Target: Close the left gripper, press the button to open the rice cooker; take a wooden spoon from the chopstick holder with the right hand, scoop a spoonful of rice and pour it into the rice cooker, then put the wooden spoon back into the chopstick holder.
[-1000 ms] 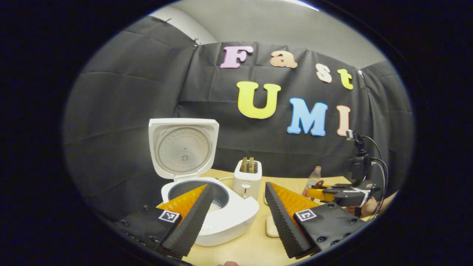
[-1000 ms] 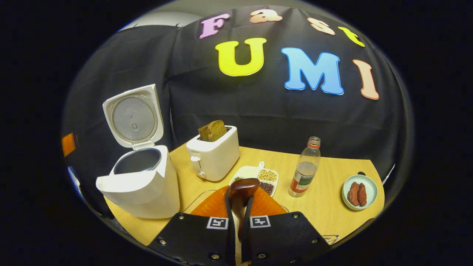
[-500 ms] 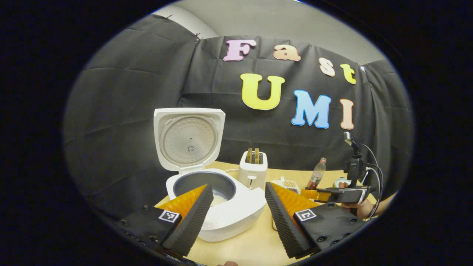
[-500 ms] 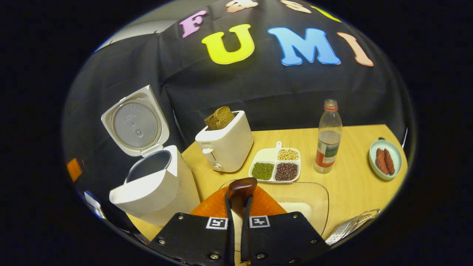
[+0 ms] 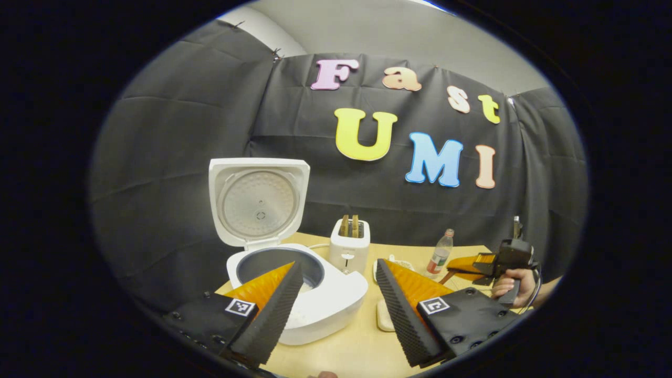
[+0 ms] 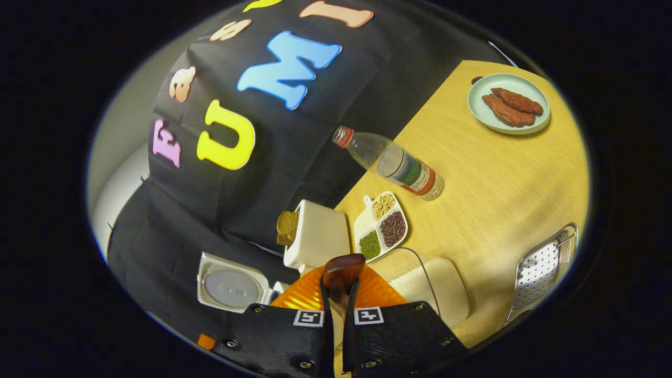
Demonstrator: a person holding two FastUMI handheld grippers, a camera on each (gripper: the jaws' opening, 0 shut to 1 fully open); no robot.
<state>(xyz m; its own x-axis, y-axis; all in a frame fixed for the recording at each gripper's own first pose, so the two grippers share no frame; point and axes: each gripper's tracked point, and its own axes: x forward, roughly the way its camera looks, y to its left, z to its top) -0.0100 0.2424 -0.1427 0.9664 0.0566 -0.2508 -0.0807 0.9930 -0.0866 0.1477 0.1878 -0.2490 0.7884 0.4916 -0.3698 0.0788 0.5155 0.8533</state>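
Observation:
The white rice cooker (image 5: 315, 299) stands open, its lid (image 5: 257, 202) upright above the grey pot. My left gripper (image 5: 336, 296) hovers open just in front of it, nothing between its fingers. Far to the right a hand (image 5: 512, 289) holds my right gripper (image 5: 491, 265) tilted over the table. In the right gripper view that gripper (image 6: 338, 294) is shut on the dark wooden spoon (image 6: 342, 270), whose rounded end sticks out past the fingertips. The perforated metal chopstick holder (image 6: 541, 268) stands at the right. The rice tray (image 6: 436, 283) lies just beyond the fingers, and the cooker's lid (image 6: 231, 286) sits lower left.
A white toaster (image 5: 349, 247) with bread stands behind the cooker. On the wooden table (image 6: 493, 178) are a divided dish of beans (image 6: 382, 226), a plastic bottle (image 6: 391, 163) and a green plate with sausages (image 6: 508, 102).
The right gripper has rolled hard with the spoon still in it, so its view now tips sideways and the chopstick holder shows larger. The left gripper has barely moved.

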